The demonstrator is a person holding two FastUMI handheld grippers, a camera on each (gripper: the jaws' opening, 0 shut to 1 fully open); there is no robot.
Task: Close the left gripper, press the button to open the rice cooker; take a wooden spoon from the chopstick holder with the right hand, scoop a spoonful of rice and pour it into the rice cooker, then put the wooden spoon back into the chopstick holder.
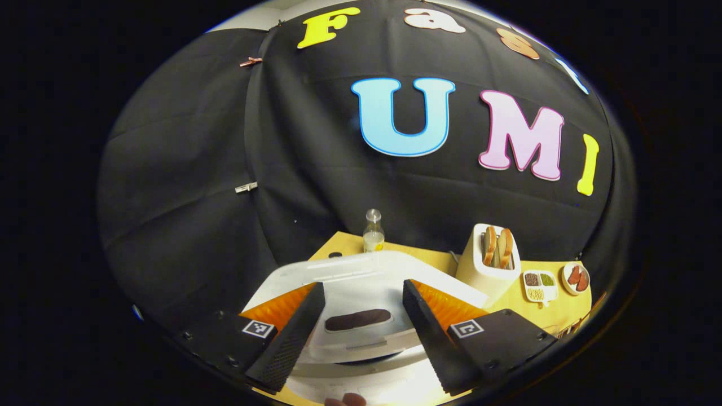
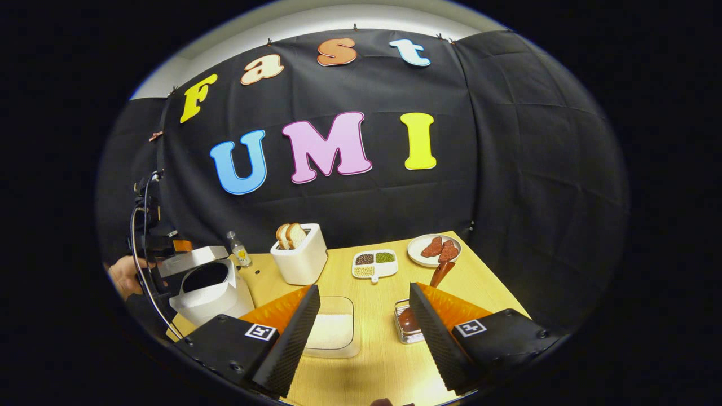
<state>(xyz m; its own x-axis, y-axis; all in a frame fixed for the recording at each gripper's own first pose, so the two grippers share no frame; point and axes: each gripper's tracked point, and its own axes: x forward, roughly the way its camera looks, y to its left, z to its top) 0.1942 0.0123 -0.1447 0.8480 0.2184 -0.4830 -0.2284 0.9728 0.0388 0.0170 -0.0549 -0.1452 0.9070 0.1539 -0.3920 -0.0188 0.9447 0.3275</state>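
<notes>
Rice cooker [image 2: 206, 287] lid up; left gripper [image 1: 361, 330] spread above it, right gripper [image 2: 364, 332] spread over table [image 2: 383, 361].

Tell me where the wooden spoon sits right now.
In the right gripper view, the wooden spoon stands in the chopstick holder on the table's right half, in front of the plate, just right of the rice container.

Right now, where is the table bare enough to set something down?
Bare wood lies between the rice tray and the holder, running up to the divided dish. More shows right of the holder, below the plate. The back left is crowded: cooker, bottle, toaster.
</notes>
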